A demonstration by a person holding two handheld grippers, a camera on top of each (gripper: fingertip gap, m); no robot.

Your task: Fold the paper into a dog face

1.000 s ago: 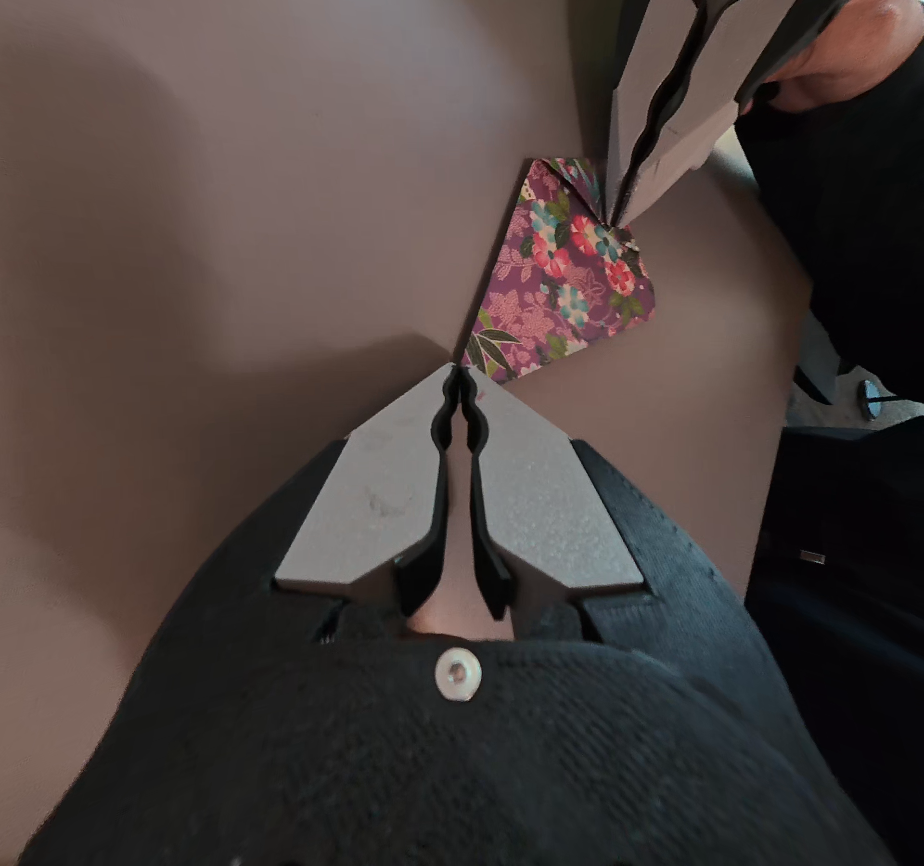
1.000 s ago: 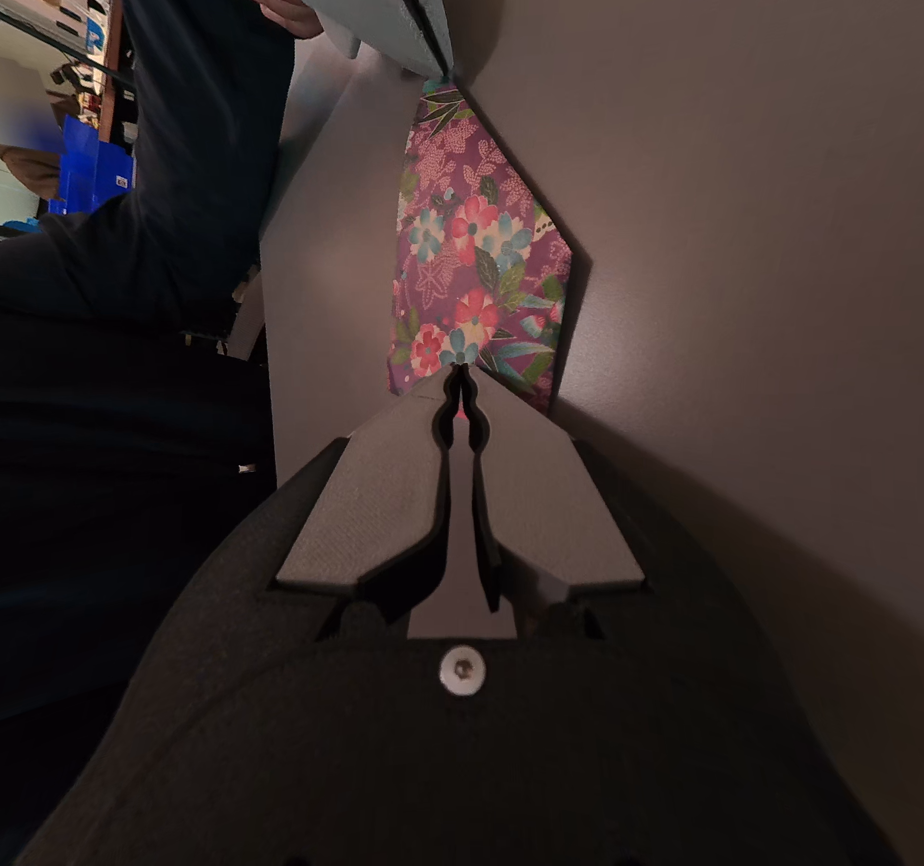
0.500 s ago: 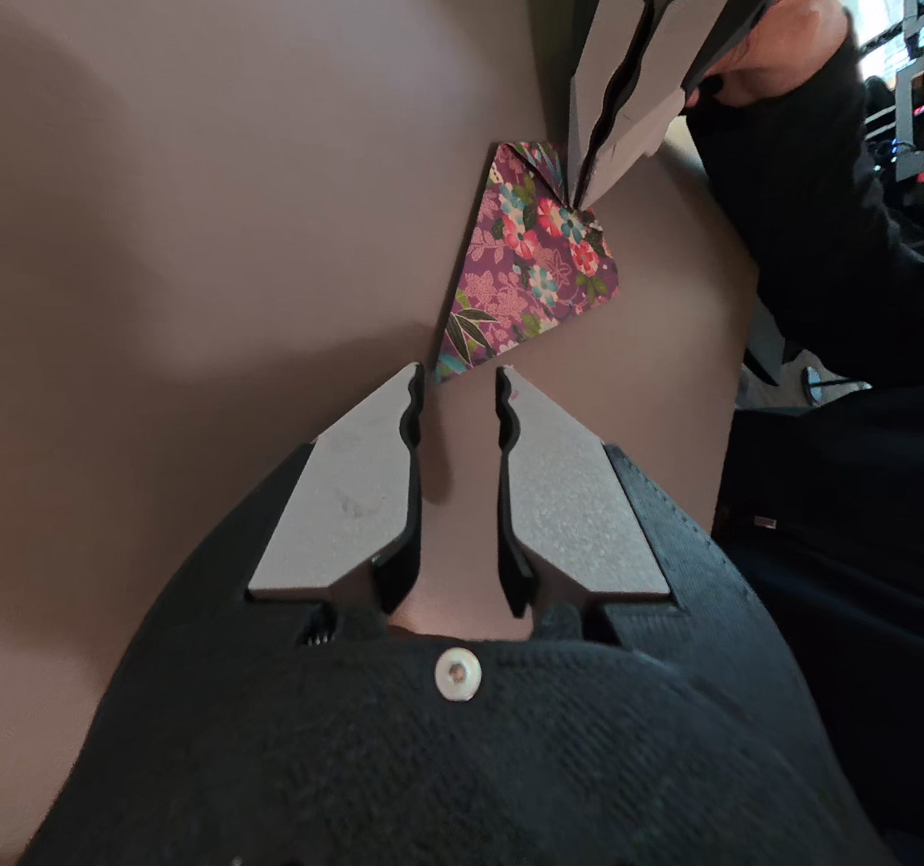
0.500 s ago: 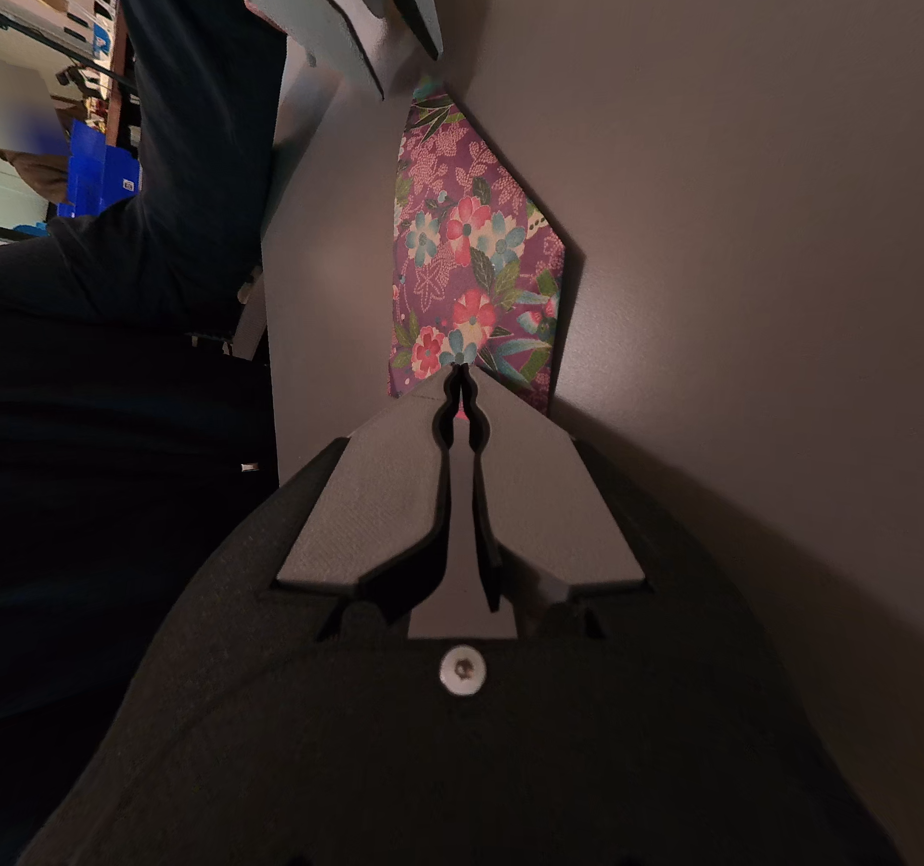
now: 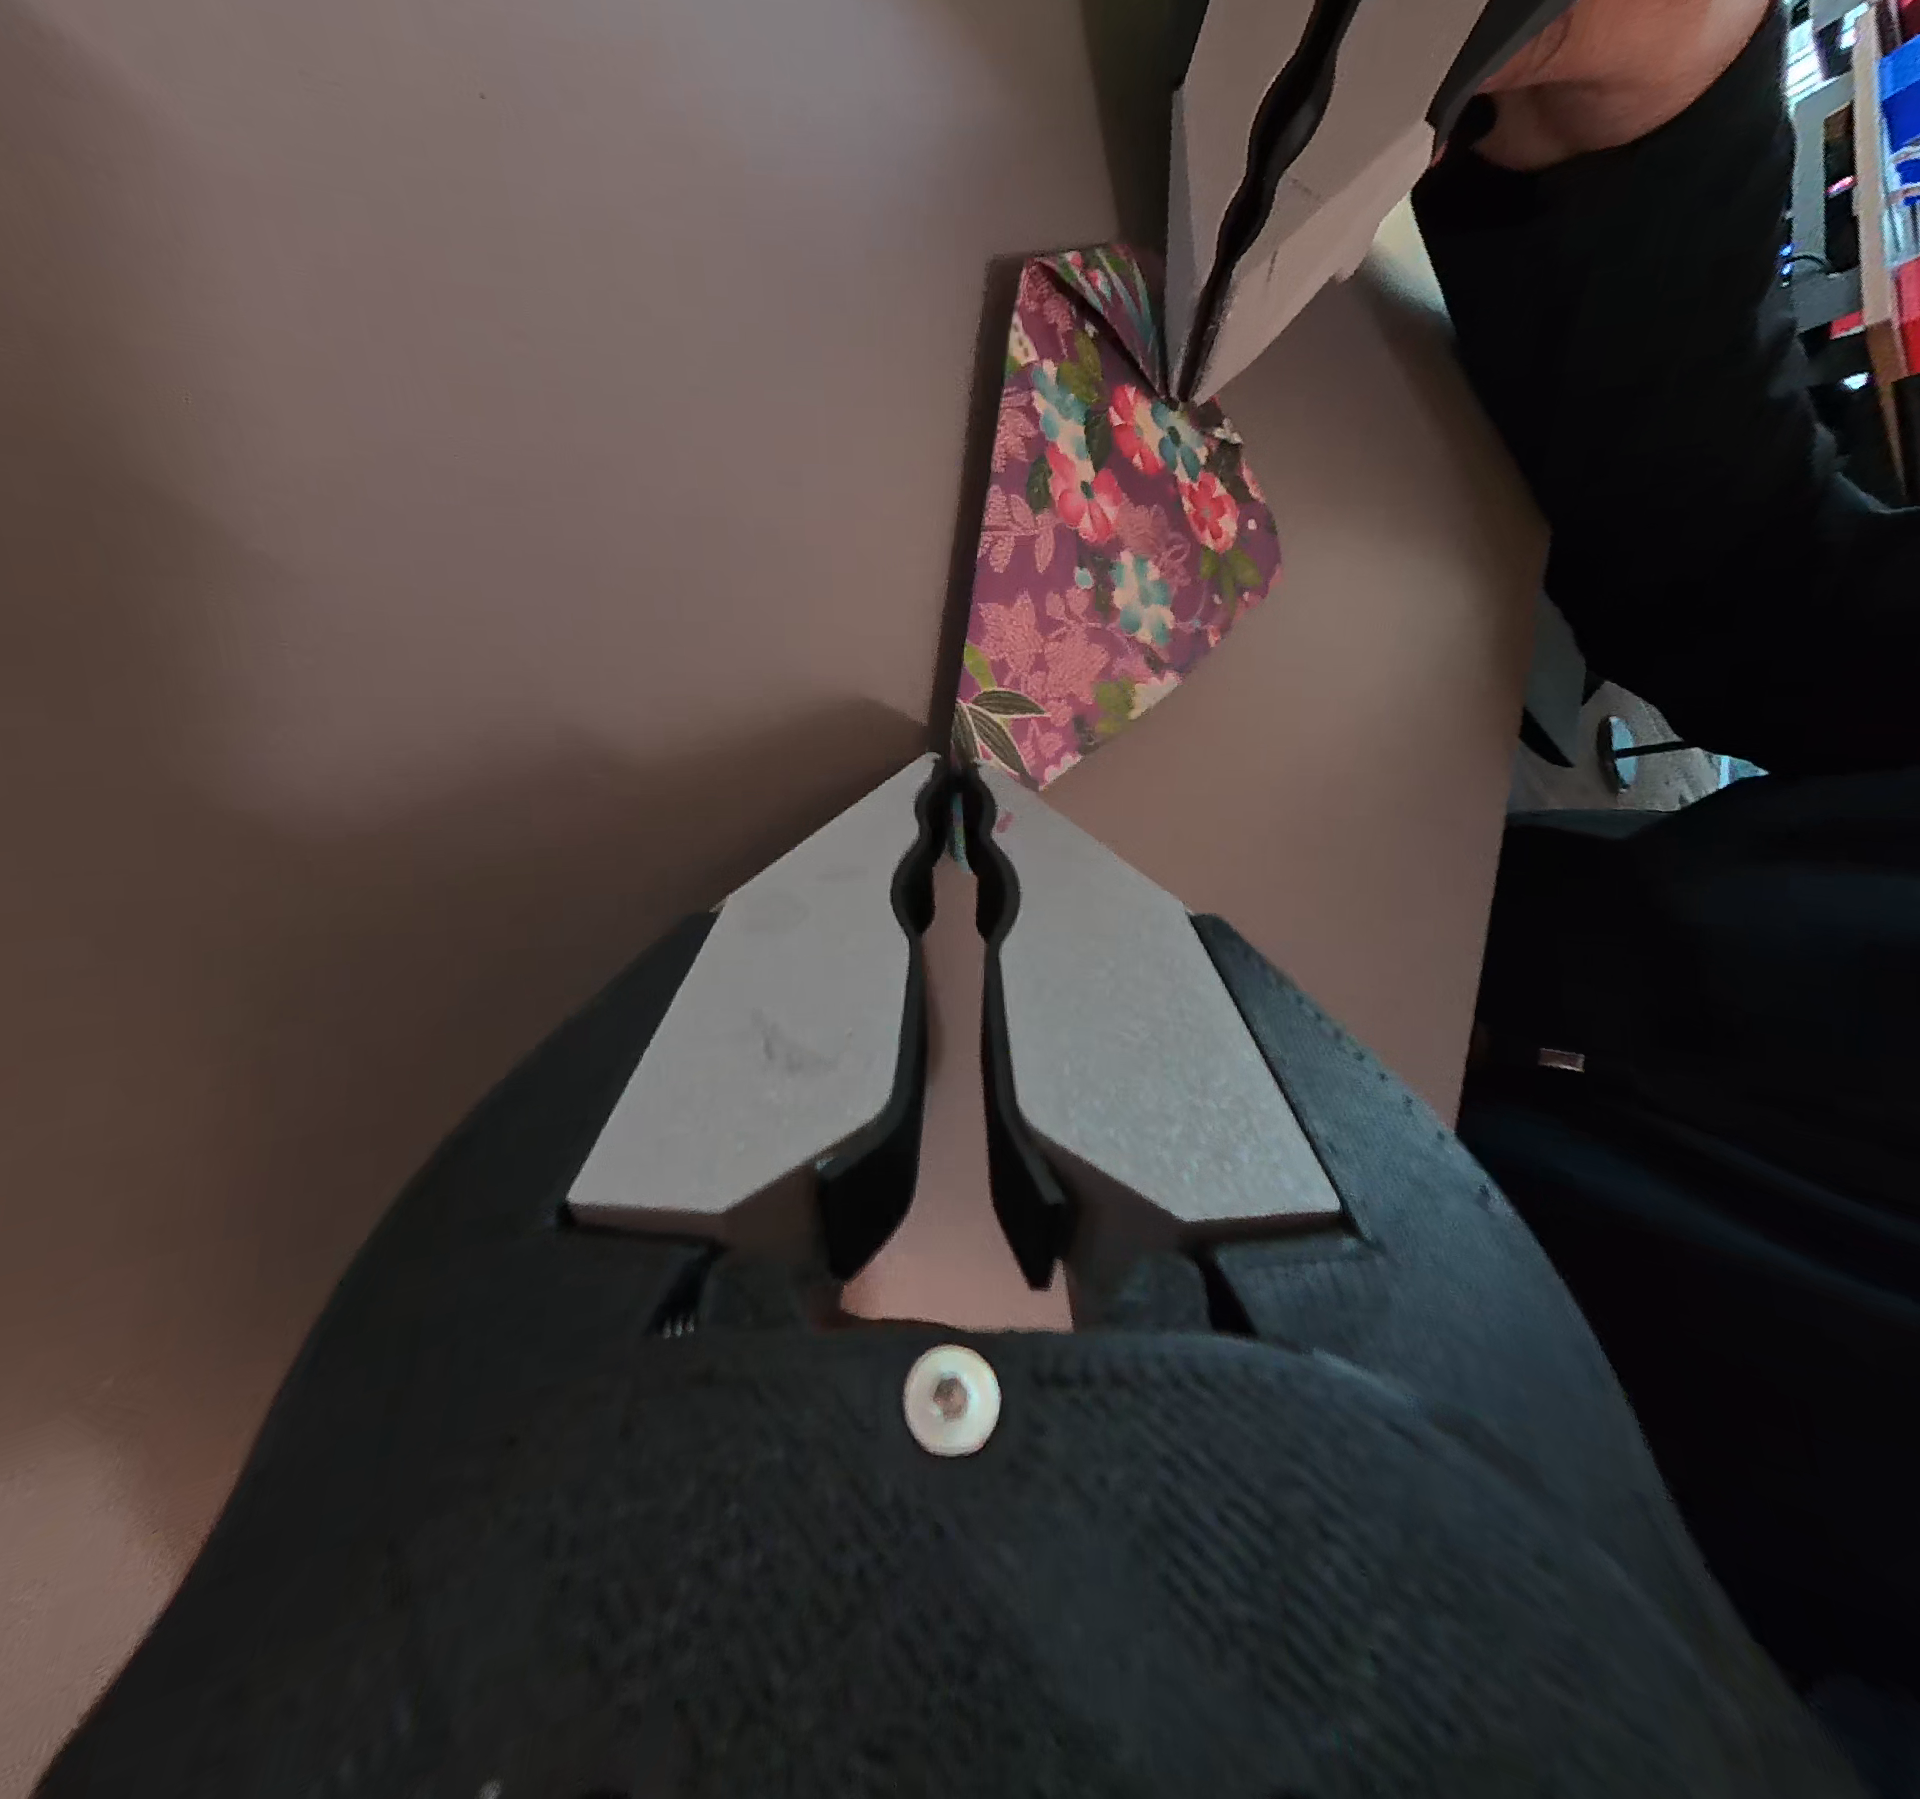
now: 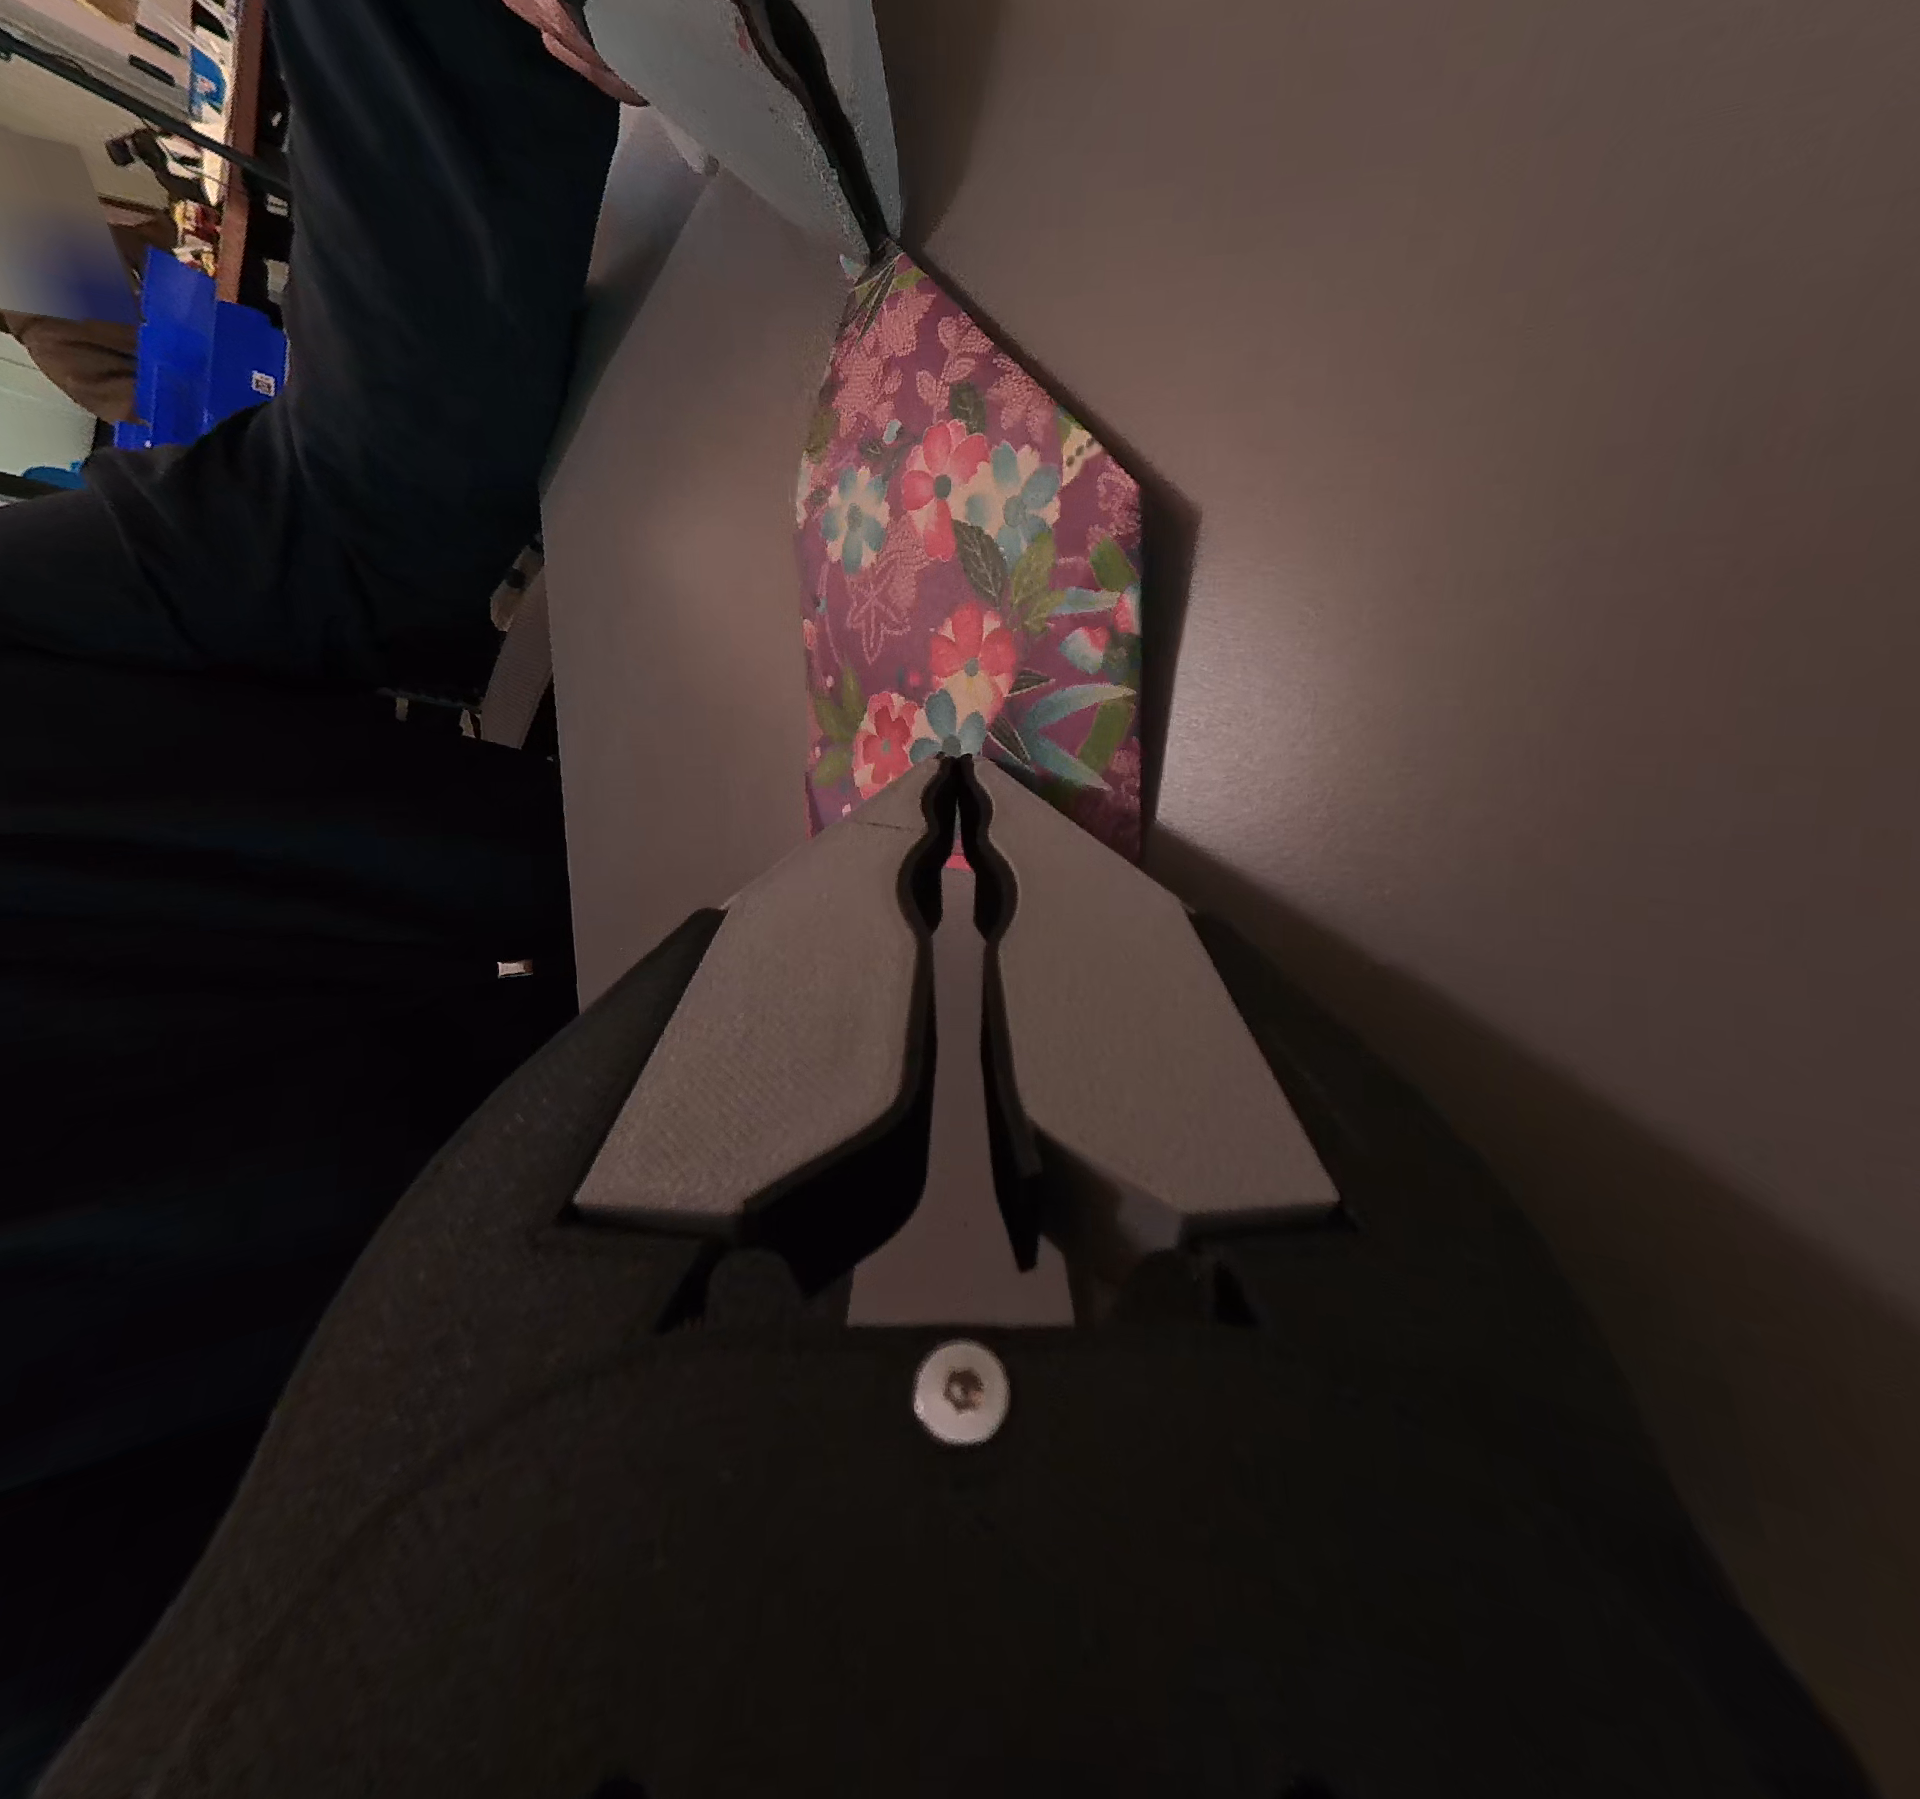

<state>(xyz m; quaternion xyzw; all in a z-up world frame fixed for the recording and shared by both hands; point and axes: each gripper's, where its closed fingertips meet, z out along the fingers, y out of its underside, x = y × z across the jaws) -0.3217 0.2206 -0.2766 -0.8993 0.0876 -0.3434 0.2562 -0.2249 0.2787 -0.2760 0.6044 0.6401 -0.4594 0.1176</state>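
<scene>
A purple floral origami paper [image 5: 1112, 544], already folded into a flat multi-sided shape, lies on the grey-brown table [image 5: 468, 399]. The left gripper [image 5: 954, 793] pinches its 6 o'clock corner; the right gripper [image 6: 956, 775] presses shut on the opposite end, where a small flap is folded; finishing folds likely remain

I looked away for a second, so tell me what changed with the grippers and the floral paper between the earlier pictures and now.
The left gripper, shut a second ago, opened half a second ago just short of the paper's near corner, and has now moved in and shut on that corner of the floral paper. The right gripper stayed shut on the opposite end throughout. The paper stayed folded, on the table.
</scene>
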